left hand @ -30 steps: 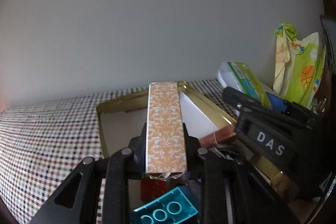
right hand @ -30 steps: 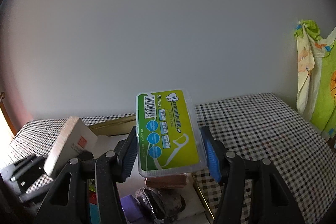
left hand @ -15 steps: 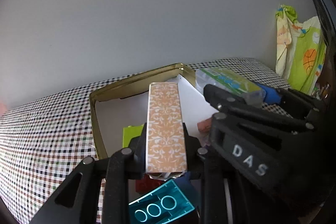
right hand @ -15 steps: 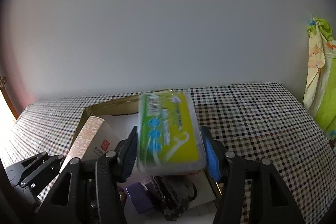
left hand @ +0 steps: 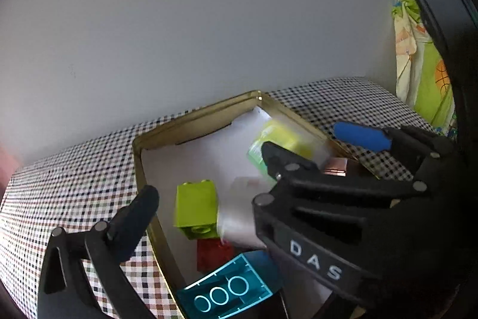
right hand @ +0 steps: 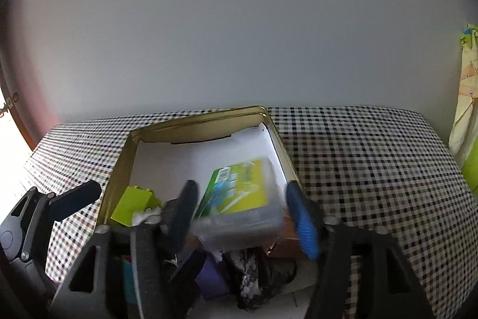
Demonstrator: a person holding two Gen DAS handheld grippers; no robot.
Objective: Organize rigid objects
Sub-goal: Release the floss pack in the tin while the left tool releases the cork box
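Note:
A gold tin box [left hand: 191, 121] [right hand: 197, 121] with a white floor sits on the checked tablecloth. The green floss-pick case [right hand: 239, 196] lies blurred in the tin, between the spread blue pads of my right gripper [right hand: 242, 217], which is open. It also shows in the left wrist view [left hand: 277, 139]. My left gripper [left hand: 206, 199] is open over the tin; a blurred pale box [left hand: 242, 214] is below it. A lime brick [left hand: 195, 207], a red brick [left hand: 213, 254] and a teal brick [left hand: 227, 289] lie in the tin.
A copper-coloured block [left hand: 336, 166], a purple piece [right hand: 209, 277] and a dark crumpled item [right hand: 254, 271] lie at the tin's near end. A yellow-green printed cloth [left hand: 424, 71] hangs at the right by the wall. Checked tablecloth [right hand: 373, 169] spreads around the tin.
Both grippers have opened. The orange-patterned box left my left gripper and the green floss-pick case left my right gripper; both dropped into the tin. Both cameras now tilt down over the tin.

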